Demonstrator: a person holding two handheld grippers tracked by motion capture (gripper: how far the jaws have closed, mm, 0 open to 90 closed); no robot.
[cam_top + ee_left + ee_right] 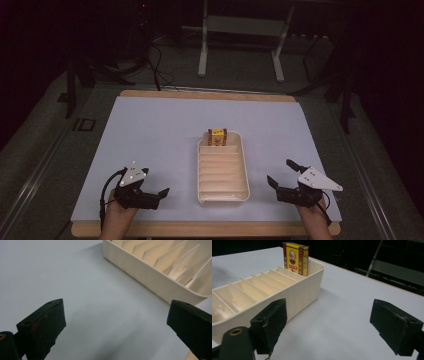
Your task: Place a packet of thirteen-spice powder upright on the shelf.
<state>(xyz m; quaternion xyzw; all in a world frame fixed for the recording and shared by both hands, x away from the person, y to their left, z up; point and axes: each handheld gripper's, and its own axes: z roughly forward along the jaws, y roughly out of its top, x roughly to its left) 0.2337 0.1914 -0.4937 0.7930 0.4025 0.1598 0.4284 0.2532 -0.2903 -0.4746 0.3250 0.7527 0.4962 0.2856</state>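
Cream plastic tray [201, 172], long and narrow, split by thin cross-walls into a row of slots. It lies between the two grippers, its length running away from the person.

Contents: one small yellow and brown box [217, 136] with a printed portrait on its face, standing upright in the farthest slot against the tray's end wall. In the right gripper view the box [295, 258] rises above the rim, well beyond the jaws and up-left of them. All nearer slots hold nothing; only the dividers show.

Right gripper [281, 174]: jaws spread wide, nothing between them but bare table surface. The tray [297, 296] sits just outside this gripper's left-hand jaw as its own camera sees it, near wall close to the jaw tip, not touching as far as can be judged.

Left gripper [154, 192]: jaws likewise spread wide, gripping nothing. In the left gripper view the tray [140, 271] lies ahead and toward the right-hand jaw, its corner near that jaw; a clear gap of table separates them.

Both grippers are held by hands at the near edge of the table, one on each side of the tray's near end.

Table [150, 125]: pale lavender-grey sheet over a wooden board.
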